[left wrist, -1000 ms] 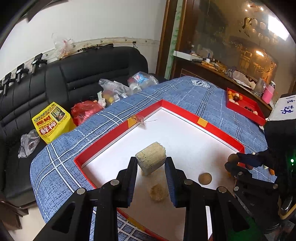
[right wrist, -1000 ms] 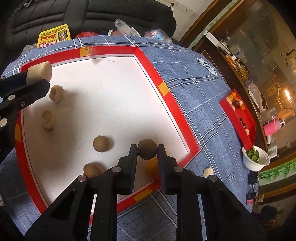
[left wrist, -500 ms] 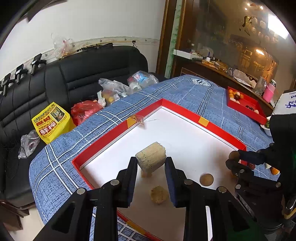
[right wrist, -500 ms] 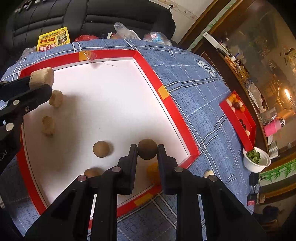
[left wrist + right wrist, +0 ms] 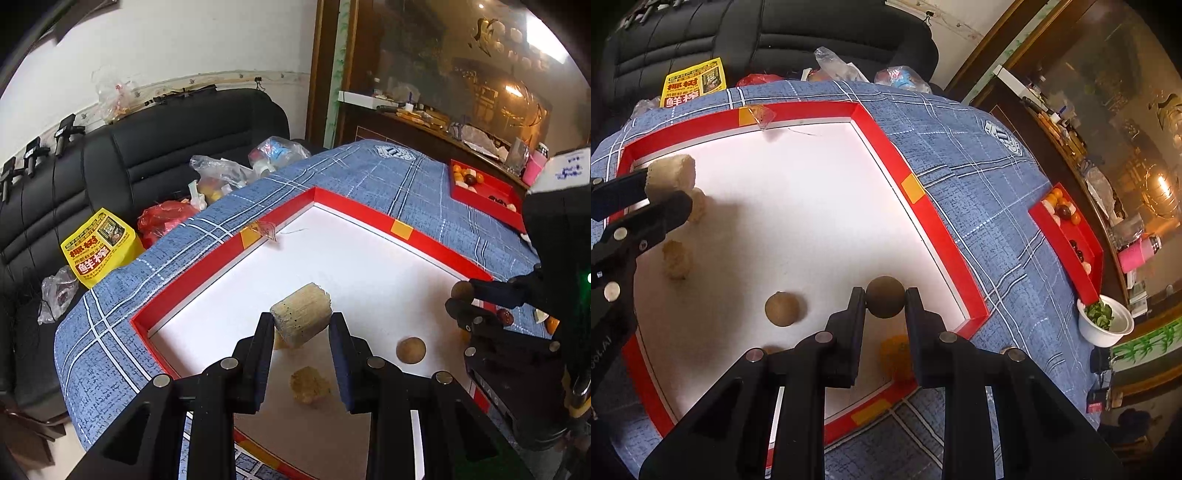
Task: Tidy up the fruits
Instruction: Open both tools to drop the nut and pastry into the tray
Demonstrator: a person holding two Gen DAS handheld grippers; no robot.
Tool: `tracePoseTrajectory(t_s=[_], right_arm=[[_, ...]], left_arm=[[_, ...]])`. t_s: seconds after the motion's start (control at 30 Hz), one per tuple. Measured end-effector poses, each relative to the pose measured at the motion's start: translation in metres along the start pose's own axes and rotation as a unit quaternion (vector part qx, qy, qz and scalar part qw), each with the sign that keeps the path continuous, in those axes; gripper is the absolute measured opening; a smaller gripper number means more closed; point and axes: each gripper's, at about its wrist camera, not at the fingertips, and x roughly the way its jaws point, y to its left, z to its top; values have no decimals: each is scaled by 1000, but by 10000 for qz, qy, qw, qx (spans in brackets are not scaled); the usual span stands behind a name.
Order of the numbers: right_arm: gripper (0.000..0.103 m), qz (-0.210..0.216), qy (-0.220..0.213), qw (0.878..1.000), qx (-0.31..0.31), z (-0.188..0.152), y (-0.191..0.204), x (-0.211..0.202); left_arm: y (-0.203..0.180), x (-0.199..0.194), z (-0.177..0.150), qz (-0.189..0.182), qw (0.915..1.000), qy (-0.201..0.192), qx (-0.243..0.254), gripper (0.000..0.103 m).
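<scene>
A table with a blue checked cloth stands beside a black sofa. On the sofa lie plastic bags and a yellow packet.

On the cloth sits a big red tray with a white floor. In it lie a round brown fruit, a pale rough chunk and an orange piece near the close right corner.

Far right is a small red tray with little fruits. Beside it stands a white bowl with greens.

The left gripper squeezes a tan block above the tray's left side. The right gripper is nearly closed, pinching a brown ball above the tray's right edge.
</scene>
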Motion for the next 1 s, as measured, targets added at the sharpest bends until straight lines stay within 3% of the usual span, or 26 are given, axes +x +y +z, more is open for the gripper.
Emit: tracePoseTrajectory(t_s=[0.53, 0.67, 0.73, 0.8, 0.93, 1.0], right_arm=[[21, -23, -137, 9999, -29, 2, 1, 6], [21, -59, -158, 9999, -24, 2, 0, 7], [21, -86, -176, 9998, -16, 2, 0, 7], [21, -78, -180, 9998, 11, 2, -1, 7], [45, -100, -212, 9997, 47, 2, 0, 7], [46, -109, -249, 9996, 68, 2, -1, 5]], left_arm=[[1, 7, 0, 12, 10000, 72, -54, 29], [3, 14, 0, -71, 9994, 270, -182, 31], [4, 17, -1, -42, 9988, 407, -277, 50], [7, 17, -1, -4, 9986, 372, -365, 60], [9, 13, -1, 64, 9988, 294, -399, 64], [10, 12, -2, 65, 9986, 312, -425, 64]])
